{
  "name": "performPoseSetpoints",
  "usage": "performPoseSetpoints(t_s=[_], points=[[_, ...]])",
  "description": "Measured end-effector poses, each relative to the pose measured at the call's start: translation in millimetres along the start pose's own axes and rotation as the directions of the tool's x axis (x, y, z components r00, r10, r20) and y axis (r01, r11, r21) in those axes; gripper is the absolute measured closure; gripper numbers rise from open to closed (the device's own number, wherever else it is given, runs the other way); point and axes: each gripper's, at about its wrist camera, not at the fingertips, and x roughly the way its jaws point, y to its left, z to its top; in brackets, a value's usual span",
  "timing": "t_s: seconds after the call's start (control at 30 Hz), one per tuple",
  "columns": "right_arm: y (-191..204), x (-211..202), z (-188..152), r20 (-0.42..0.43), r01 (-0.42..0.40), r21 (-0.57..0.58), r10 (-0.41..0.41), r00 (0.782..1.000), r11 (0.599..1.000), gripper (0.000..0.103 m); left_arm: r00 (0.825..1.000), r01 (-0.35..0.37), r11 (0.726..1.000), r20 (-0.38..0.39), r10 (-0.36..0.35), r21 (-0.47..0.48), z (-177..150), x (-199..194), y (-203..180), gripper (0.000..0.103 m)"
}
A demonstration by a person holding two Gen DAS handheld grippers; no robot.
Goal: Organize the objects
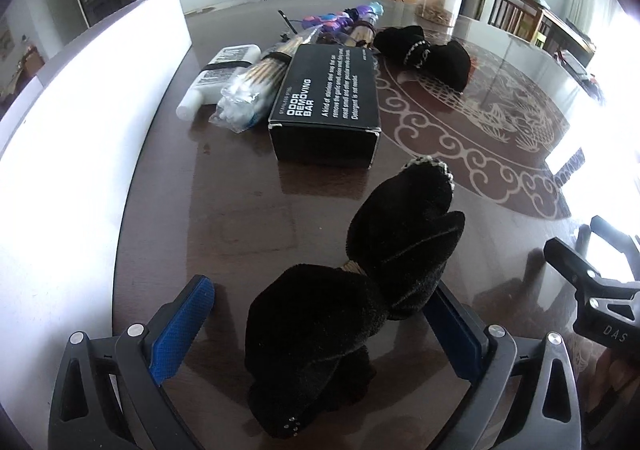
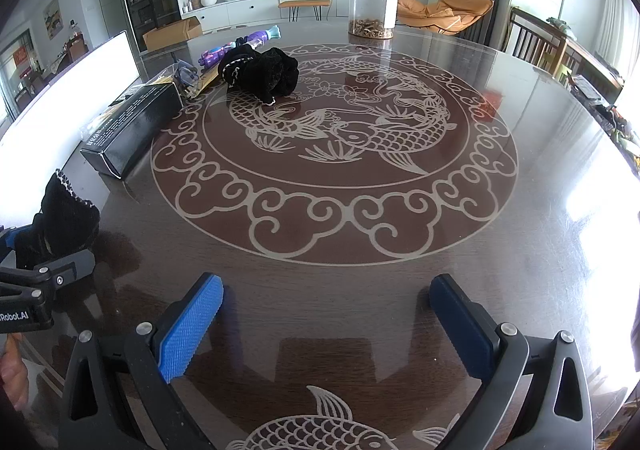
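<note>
A black velvet bow (image 1: 352,298) lies on the dark table between the fingers of my left gripper (image 1: 320,314), which is open around it; the right finger touches the bow, the left pad stands apart. The same bow shows at the left edge of the right wrist view (image 2: 64,218). My right gripper (image 2: 328,322) is open and empty over the table's front. A second black bow (image 1: 424,54) (image 2: 260,70) lies further back. A black "Odor Removing Bar" box (image 1: 326,102) (image 2: 132,126) sits ahead of the left gripper.
A white tube (image 1: 218,76), a bag of cotton swabs (image 1: 252,90), sticks and a purple toy (image 1: 340,20) lie behind the box. A white panel (image 1: 80,98) stands at the left. A clear jar (image 2: 372,6) stands at the table's far edge.
</note>
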Motion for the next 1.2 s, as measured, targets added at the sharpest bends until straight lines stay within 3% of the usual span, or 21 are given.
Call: performPoseSetpoints(t_s=[0.37,0.57,0.87,1.2], points=[[0,0,0,0.0,0.0,0.0,0.0,1.0,1.0,0.0,0.996,0.002,1.0,0.086,-0.003,0.005,-9,5,0,0.0],[0,0,0,0.0,0.0,0.0,0.0,1.0,1.0,0.0,0.998,0.006,1.0,0.063,-0.007,0.013,-2,8,0,0.0],[0,0,0,0.0,0.0,0.0,0.0,1.0,1.0,0.0,0.995,-0.052,0.994,0.078,0.059,-0.093,-7,6,12,0.0],[0,0,0,0.0,0.0,0.0,0.0,1.0,1.0,0.0,0.993,-0.062,0.992,0.091,0.073,-0.112,-9,6,12,0.0]])
